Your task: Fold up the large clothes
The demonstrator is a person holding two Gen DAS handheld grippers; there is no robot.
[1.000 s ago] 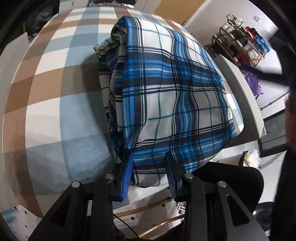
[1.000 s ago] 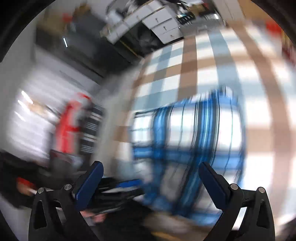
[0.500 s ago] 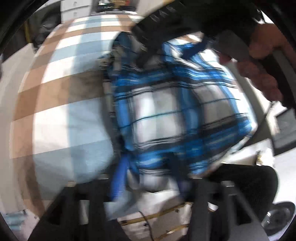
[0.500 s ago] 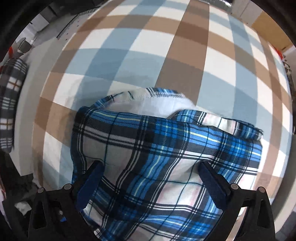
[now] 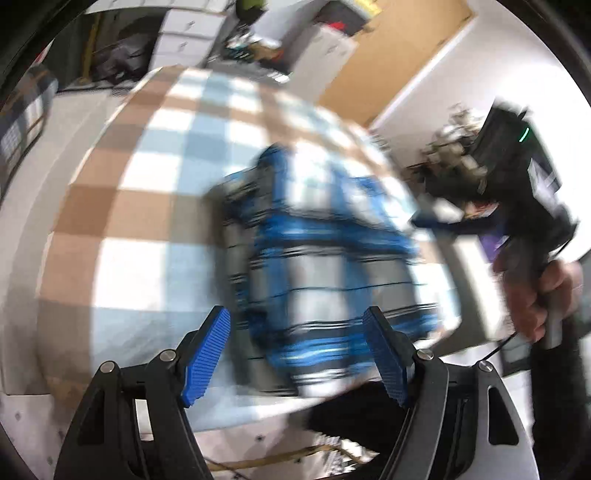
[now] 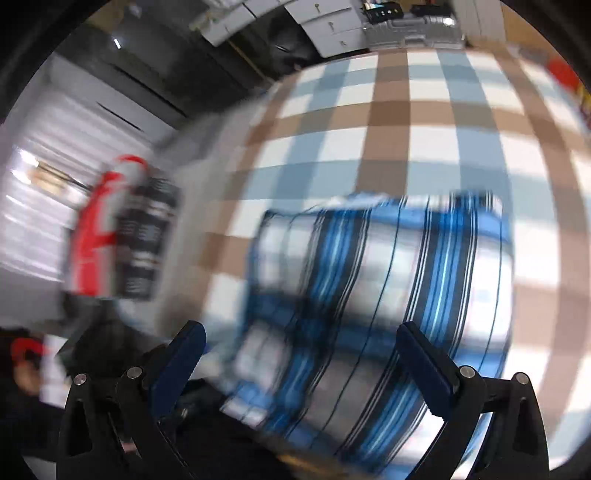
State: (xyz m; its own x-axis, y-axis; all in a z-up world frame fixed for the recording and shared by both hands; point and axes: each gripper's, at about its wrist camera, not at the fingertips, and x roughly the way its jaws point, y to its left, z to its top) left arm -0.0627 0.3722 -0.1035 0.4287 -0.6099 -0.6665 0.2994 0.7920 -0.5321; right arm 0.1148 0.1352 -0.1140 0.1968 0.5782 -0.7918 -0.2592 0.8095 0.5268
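Note:
A folded blue, white and black plaid garment [image 5: 325, 258] lies on the checked brown, blue and white tablecloth [image 5: 140, 206] near the table's front edge. It also shows in the right wrist view [image 6: 388, 295]. Both views are motion-blurred. My left gripper [image 5: 295, 354] is open and empty, held above and in front of the garment. My right gripper [image 6: 299, 362] is open and empty, above the garment's near edge. The right gripper also shows in the left wrist view [image 5: 443, 221], held by a hand at the right.
The tablecloth [image 6: 424, 129] covers the table beyond the garment. White drawers [image 6: 332, 26] and dark furniture stand at the back. A red and black object [image 6: 122, 229] stands left of the table. A wooden panel [image 5: 388, 55] and white wall lie at the back right.
My left gripper has opened, let go of the garment's edge and pulled back. My right gripper has lifted off the garment and swung away to the right.

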